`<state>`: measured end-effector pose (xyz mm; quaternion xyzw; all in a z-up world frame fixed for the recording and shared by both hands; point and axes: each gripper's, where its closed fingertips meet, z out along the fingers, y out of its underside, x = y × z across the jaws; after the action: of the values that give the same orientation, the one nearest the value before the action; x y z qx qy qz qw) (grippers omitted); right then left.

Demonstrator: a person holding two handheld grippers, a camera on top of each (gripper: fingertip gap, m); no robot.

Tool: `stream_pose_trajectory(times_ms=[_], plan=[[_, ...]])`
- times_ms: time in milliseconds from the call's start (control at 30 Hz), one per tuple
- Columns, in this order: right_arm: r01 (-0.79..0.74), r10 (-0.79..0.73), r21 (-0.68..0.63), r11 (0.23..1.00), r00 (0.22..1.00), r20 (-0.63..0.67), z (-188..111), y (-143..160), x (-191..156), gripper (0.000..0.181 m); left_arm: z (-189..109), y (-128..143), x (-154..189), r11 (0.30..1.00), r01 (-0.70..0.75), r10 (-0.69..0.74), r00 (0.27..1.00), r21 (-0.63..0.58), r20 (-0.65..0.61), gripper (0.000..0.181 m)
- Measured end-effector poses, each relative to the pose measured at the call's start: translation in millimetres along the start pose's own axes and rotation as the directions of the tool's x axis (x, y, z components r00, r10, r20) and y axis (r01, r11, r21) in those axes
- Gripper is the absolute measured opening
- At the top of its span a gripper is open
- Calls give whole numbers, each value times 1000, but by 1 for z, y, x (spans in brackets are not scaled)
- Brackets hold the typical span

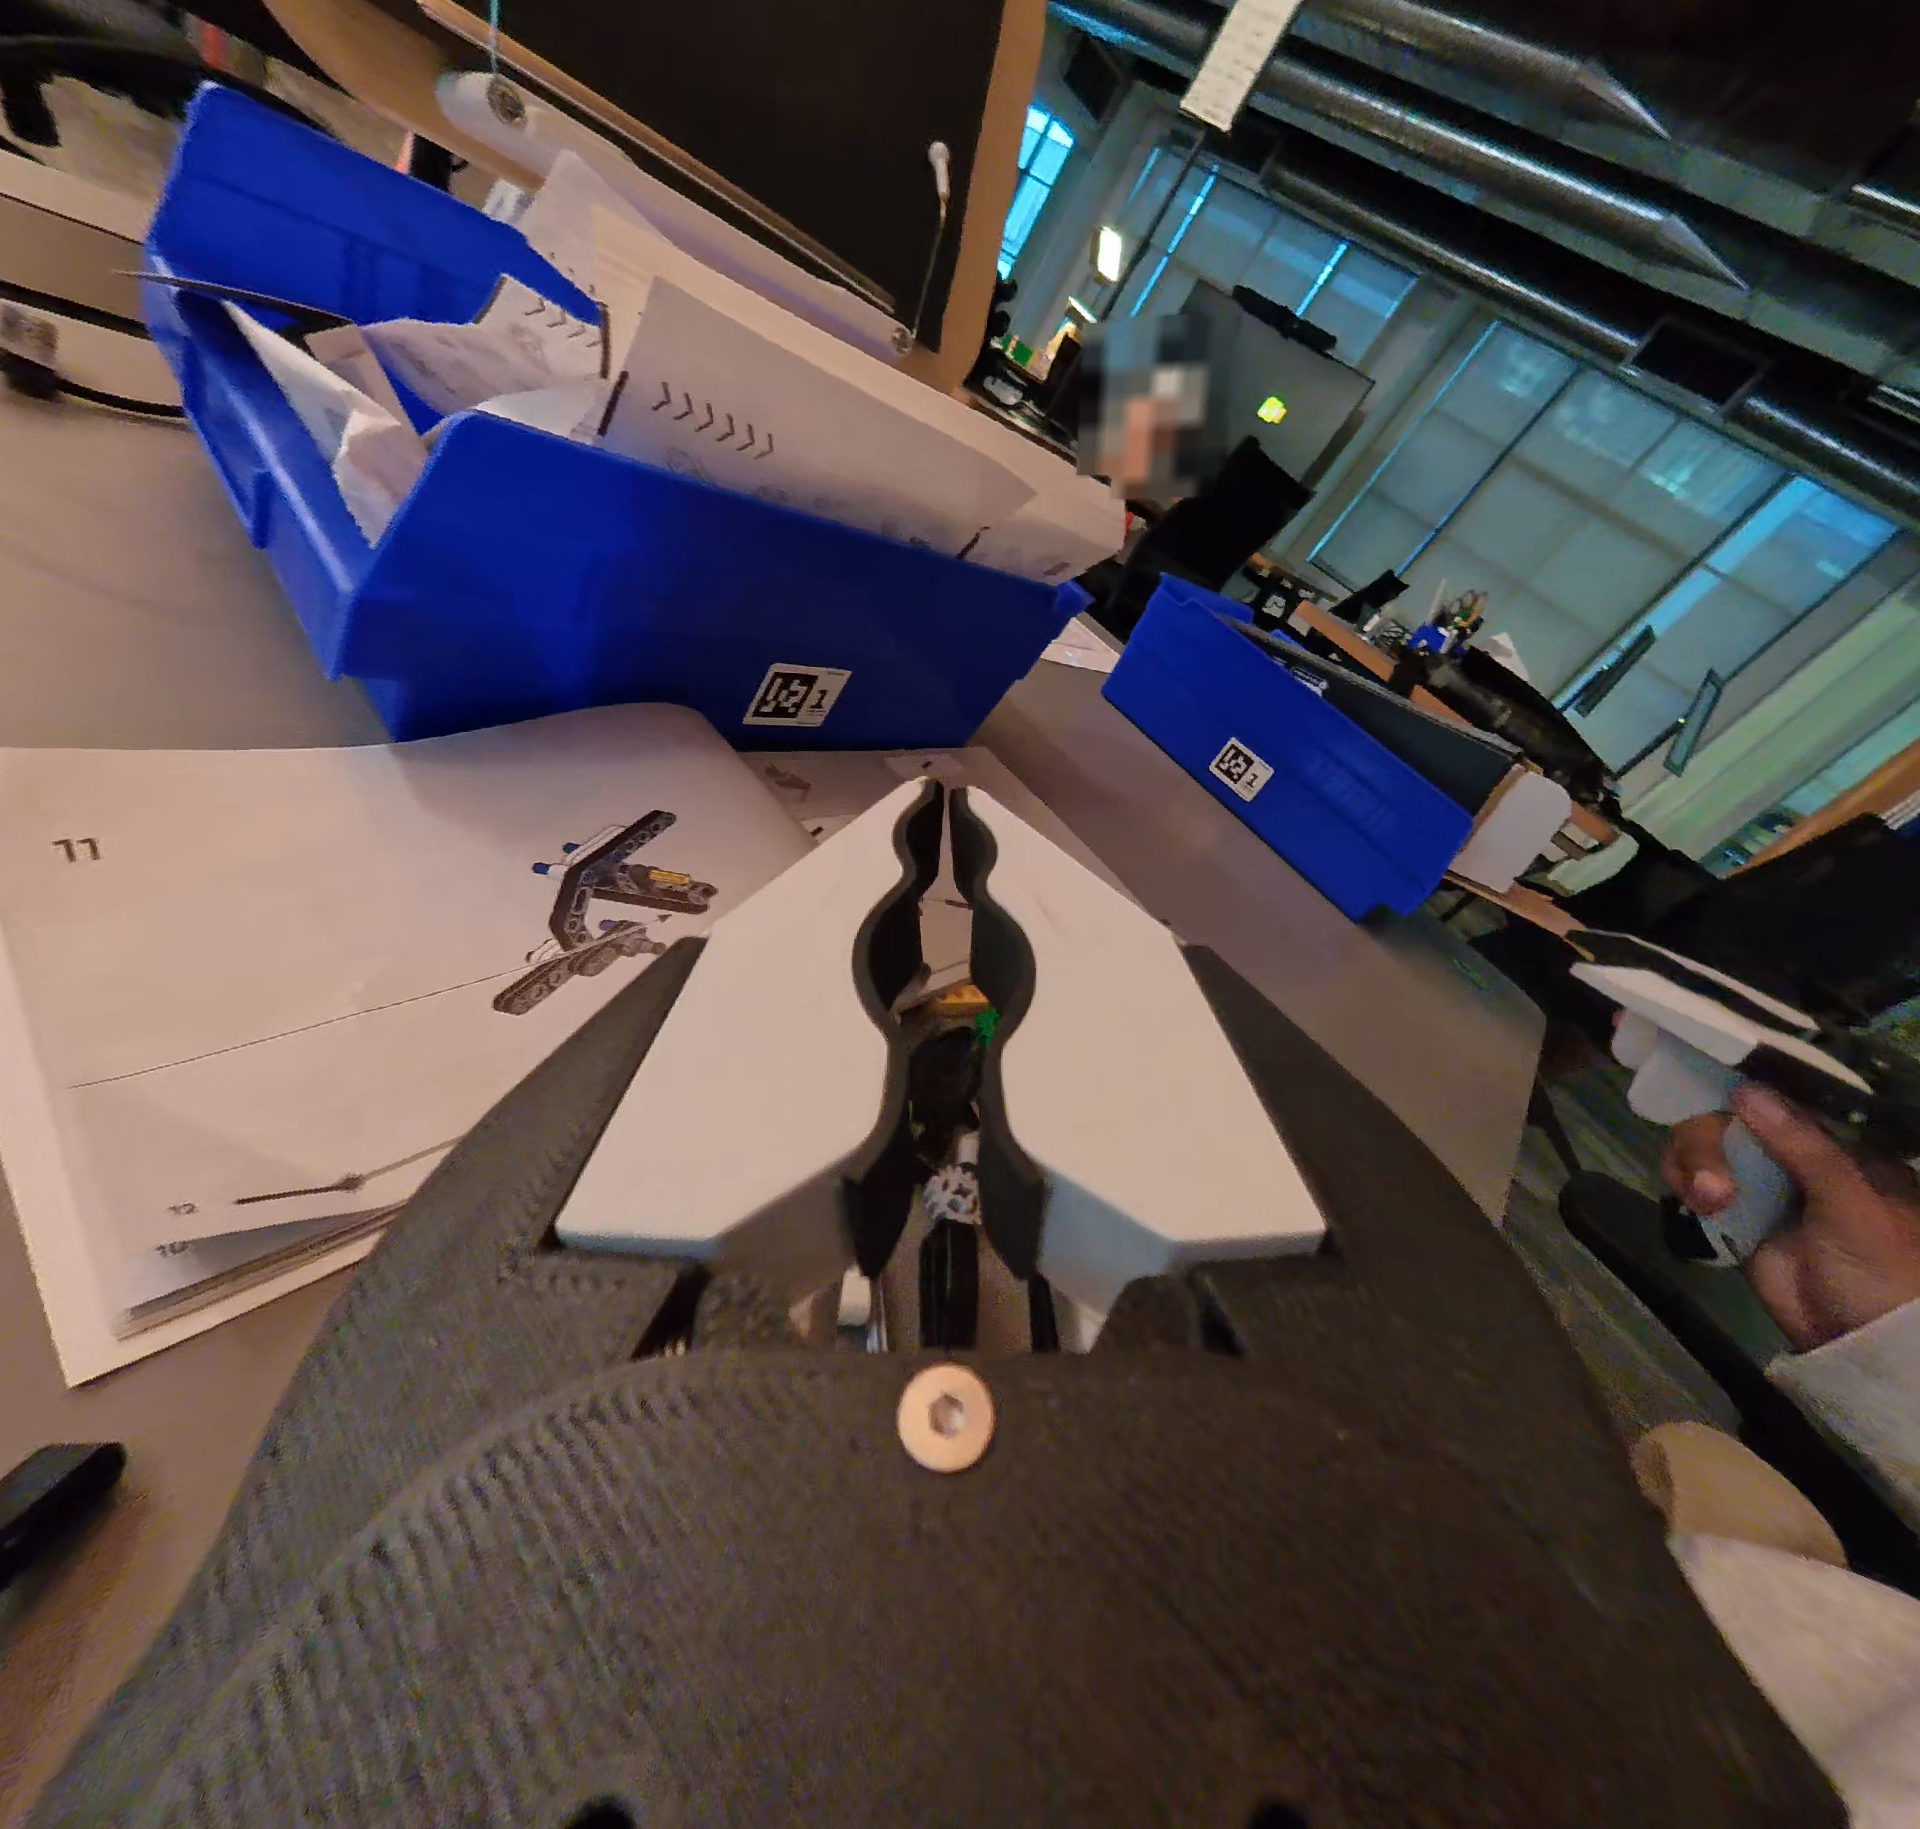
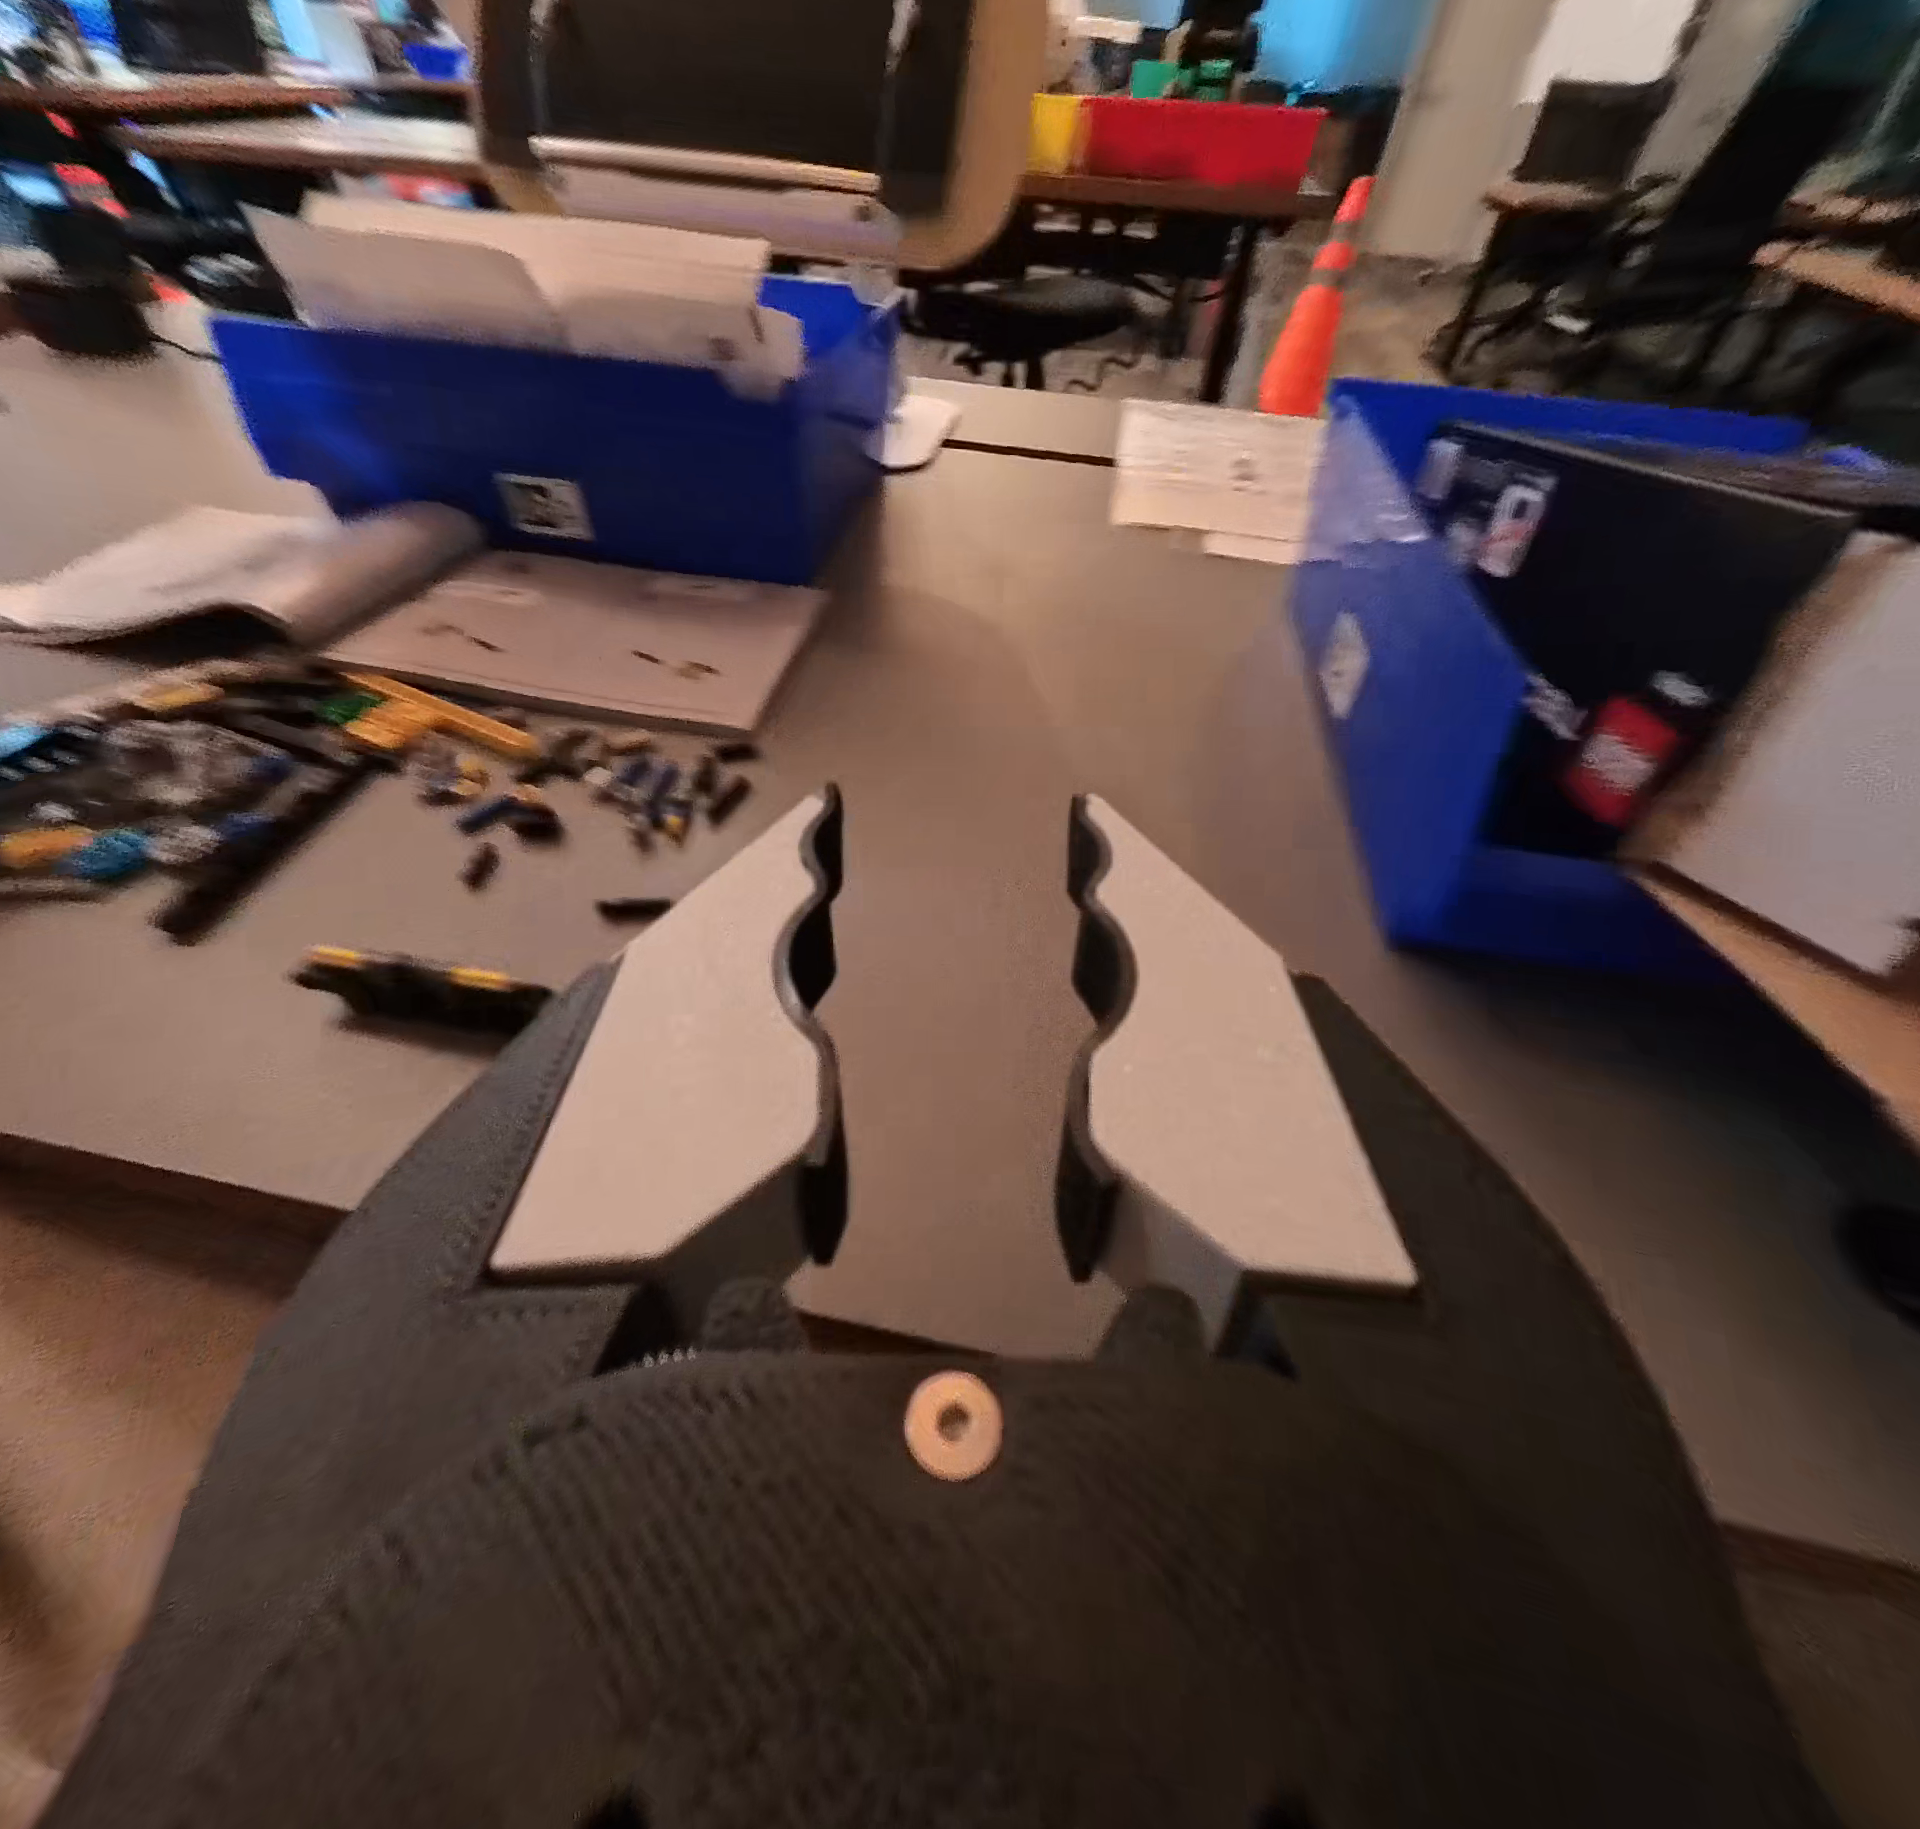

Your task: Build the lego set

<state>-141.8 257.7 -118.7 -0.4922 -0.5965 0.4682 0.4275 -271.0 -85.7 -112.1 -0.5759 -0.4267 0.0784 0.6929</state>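
So the left gripper [image 1: 943, 803] has its grey fingers squeezed together on a small black lego assembly with green and tan bits [image 1: 951, 1062], held up over the open white instruction booklet [image 1: 312, 948] lying in front of the big blue plastic bin stuffed with paper [image 1: 582, 574]. The right gripper [image 2: 954, 813] has its fingers spread apart with nothing between them, hovering over the dark grey table [image 2: 987, 636]. The loose pile of black, yellow and blue lego pieces [image 2: 364, 771] sits toward the table's left edge, though that view's pretty blurry.

Dim open workspace: grey table [image 2: 987, 636], tall windows [image 1: 1621, 491], ceiling ducts [image 1: 1455, 65], orange cone [image 2: 1314, 325] on the floor.
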Motion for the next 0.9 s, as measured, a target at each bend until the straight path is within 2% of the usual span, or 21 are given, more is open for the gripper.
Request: stream_pose_trajectory(times_ms=[33,200,433,700,833,900], plan=[[22,-22,-4,1000,999,-24,-3,6,10,42,0,0,-2,1000,4,-4,1000,2,6,0],[-21,24,66,998,999,-49,-11,4,39,44,2,2,-11,1000,-12,12,999,-2,42,0],[-224,223,81,971,975,27,-11,5,55,51,0,-3,-18,1000,-1,-1,998,25,68,0],[-394,387,177,902,919,77,-19,-3,74,51,-38,-50,-41,953,-15,-45,980,303,192,0],[-425,414,201,882,905,99,-20,-5,77,52,-79,-90,-19,819,-128,39,985,559,168,0],[-418,407,197,887,908,98,-19,-5,76,52,-93,-98,-14,768,-196,77,973,610,216,0]])
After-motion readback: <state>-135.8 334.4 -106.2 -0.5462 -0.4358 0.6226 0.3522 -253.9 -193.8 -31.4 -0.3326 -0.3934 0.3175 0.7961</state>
